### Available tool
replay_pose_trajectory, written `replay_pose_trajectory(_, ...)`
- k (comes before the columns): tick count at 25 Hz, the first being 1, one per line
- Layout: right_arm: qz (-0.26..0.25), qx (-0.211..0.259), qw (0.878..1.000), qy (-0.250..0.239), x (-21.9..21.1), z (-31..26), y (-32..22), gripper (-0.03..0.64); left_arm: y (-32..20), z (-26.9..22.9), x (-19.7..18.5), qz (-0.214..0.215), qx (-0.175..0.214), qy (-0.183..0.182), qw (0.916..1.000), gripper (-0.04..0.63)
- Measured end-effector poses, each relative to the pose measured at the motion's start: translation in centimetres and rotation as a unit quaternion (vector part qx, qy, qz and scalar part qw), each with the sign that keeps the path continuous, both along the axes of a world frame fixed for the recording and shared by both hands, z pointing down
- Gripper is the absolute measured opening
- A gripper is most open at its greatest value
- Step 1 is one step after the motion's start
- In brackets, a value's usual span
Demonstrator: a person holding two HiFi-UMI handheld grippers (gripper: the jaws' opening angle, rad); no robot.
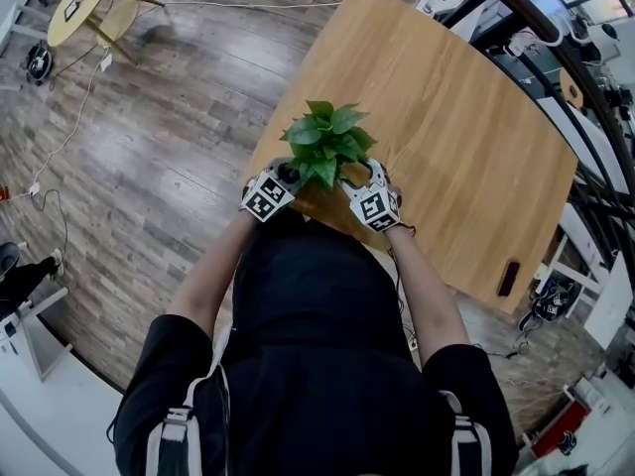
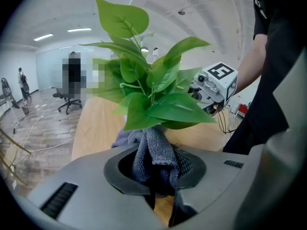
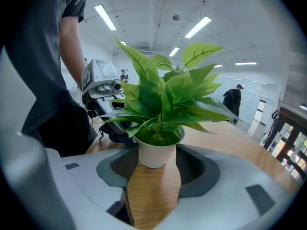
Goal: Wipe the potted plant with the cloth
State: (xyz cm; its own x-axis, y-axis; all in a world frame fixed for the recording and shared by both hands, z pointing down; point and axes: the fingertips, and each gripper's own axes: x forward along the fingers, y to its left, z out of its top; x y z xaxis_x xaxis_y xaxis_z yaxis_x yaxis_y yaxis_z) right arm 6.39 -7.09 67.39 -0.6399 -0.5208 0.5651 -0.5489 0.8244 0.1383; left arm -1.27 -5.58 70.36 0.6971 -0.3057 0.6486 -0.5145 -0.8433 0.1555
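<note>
Potted plant (image 1: 325,142) upright on the wooden tabletop (image 1: 466,137), close to the edge nearest the person, with green leaves (image 3: 168,95) fanned above a white pot (image 3: 156,152). Left gripper (image 1: 291,177) at the plant's left side, right gripper (image 1: 363,174) at its right, both low over that near edge. Left jaws pinched on a grey cloth (image 2: 154,150), bunched and standing up out of the left gripper (image 2: 156,174), its top fold just under the lowest leaves of the potted plant (image 2: 153,95) and seemingly touching them. Right jaws set on either side of the pot, inner pads meeting its wall on both sides as far as the right gripper view shows, and bare wood visible in the gap of the right gripper (image 3: 153,171) below the pot's base. Small dark object (image 1: 508,278) flat near the tabletop's right edge, well apart from the plant. Grey plank floor (image 1: 149,167) beyond the left edge.
</note>
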Motion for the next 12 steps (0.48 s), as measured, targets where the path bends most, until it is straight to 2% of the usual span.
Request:
replay_pose_trajectory(6,-0.002,-0.002,1.0,-0.002,-0.6,-0.2,0.9,0.232,-0.5,0.1,-0.5,-0.023,-0.001,0.005,0.9997,0.112)
replay_pose_trajectory(12,-0.024,0.0,1.0,-0.005,-1.3,0.0,3.3,0.232,-2.1,0.2,-1.9,-0.074,-0.014,0.025,0.9968,0.112)
